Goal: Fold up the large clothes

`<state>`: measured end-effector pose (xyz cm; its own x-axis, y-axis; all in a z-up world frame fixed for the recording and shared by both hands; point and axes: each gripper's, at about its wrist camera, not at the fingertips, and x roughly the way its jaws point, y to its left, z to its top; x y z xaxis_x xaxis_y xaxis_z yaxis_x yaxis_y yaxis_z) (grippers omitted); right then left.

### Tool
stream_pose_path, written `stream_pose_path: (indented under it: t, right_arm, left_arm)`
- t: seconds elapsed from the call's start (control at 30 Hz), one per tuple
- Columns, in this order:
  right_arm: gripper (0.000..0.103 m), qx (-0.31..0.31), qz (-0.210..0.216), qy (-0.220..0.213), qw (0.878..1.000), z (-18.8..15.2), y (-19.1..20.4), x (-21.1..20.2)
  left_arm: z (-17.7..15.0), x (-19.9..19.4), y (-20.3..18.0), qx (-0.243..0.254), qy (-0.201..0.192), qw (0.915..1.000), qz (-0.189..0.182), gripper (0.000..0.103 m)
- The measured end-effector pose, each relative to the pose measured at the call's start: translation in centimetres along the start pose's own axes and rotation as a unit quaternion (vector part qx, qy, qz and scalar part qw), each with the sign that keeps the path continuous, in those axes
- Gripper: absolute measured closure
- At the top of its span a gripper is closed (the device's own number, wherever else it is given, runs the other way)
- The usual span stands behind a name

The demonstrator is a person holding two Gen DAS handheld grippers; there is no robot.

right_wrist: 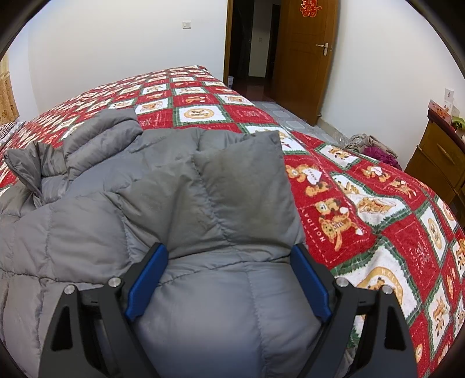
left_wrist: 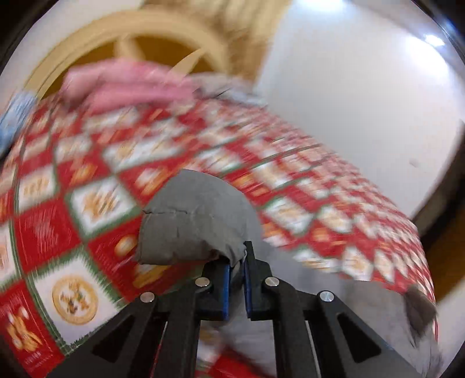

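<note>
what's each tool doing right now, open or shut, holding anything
Left tool: shut on a fold of the grey jacket.
Right tool: open, jaws wide apart over the jacket, gripping nothing.

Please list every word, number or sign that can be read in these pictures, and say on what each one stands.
"HOLIDAY": on a red square of the bedspread, beside the bear figure, letters turned sideways.
Red paper ornament on the wooden door: a double-character sign, too small to read surely.
Lettering in the bedspread's round medallions: too small to read.
Left wrist view: all print blurred; nothing readable.
</note>
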<state>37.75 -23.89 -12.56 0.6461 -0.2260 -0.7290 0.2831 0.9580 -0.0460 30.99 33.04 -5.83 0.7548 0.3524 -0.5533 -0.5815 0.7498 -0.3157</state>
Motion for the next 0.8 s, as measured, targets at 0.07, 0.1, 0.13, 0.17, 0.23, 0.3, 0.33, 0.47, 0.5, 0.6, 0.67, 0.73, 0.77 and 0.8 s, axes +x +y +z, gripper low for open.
stream_pose_path:
  t: [0.07,0.1,0.13,0.17,0.23,0.3,0.33,0.47,0.5,0.6,0.67,0.73,0.77,0.8]
  right_arm:
    - [0.014,0.001,0.007,-0.021,1.000,0.2,0.0,-1.3]
    - [0.014,0.001,0.012,-0.035,0.999,0.3,0.0,-2.2]
    - [0.014,0.002,0.018,-0.050,0.999,0.3,-0.1,-3.2]
    - [0.014,0.004,0.031,-0.065,0.997,0.4,-0.2,-4.7]
    - [0.014,0.007,0.051,-0.074,0.996,0.4,-0.6,-6.8]
    - [0.014,0.016,0.056,-0.076,0.995,0.2,-1.5,-8.6]
    - [0.014,0.026,0.058,-0.078,0.995,-0.1,-2.4,-9.7]
    - [0.014,0.071,0.082,-0.066,0.992,-1.7,-6.2,-12.2]
    - [0.014,0.083,0.082,-0.064,0.991,-2.1,-7.2,-12.6]
    - [0.014,0.113,0.079,-0.053,0.989,-3.7,-9.7,-13.1]
    - [0.014,0.126,0.079,-0.045,0.988,-4.7,-10.8,-13.2]
    - [0.014,0.136,0.079,-0.035,0.987,-5.6,-11.5,-13.0]
    - [0.014,0.140,0.082,-0.030,0.986,-6.1,-12.0,-12.9]
    - [0.014,0.143,0.084,-0.026,0.986,-6.3,-12.1,-12.6]
  left_arm:
    - [0.2,-3.1,-4.2,0.063,-0.031,0.9968,-0.038,0.096]
    - [0.1,-4.5,-6.2,0.090,-0.043,0.9934,-0.057,0.096]
    - [-0.3,-5.8,-7.8,0.114,-0.053,0.9892,-0.076,0.096]
    - [-0.8,-7.4,-9.9,0.141,-0.063,0.9828,-0.101,0.096]
    - [-2.9,-10.8,-14.5,0.196,-0.078,0.9650,-0.155,0.096]
    - [-5.0,-13.3,-17.9,0.238,-0.087,0.9458,-0.203,0.096]
    - [-6.7,-14.7,-19.9,0.263,-0.090,0.9330,-0.228,0.096]
    - [-12.4,-17.2,-25.1,0.325,-0.059,0.8960,-0.297,0.096]
    - [-14.3,-17.4,-26.4,0.342,-0.047,0.8870,-0.307,0.096]
    - [-19.1,-17.2,-28.8,0.374,-0.005,0.8707,-0.320,0.096]
    - [-22.0,-16.8,-29.8,0.391,0.027,0.8621,-0.321,0.096]
    - [-24.7,-16.0,-30.6,0.414,0.056,0.8525,-0.314,0.095]
    - [-26.1,-15.6,-31.1,0.429,0.072,0.8464,-0.308,0.094]
    - [-27.4,-14.9,-31.3,0.445,0.094,0.8382,-0.302,0.092]
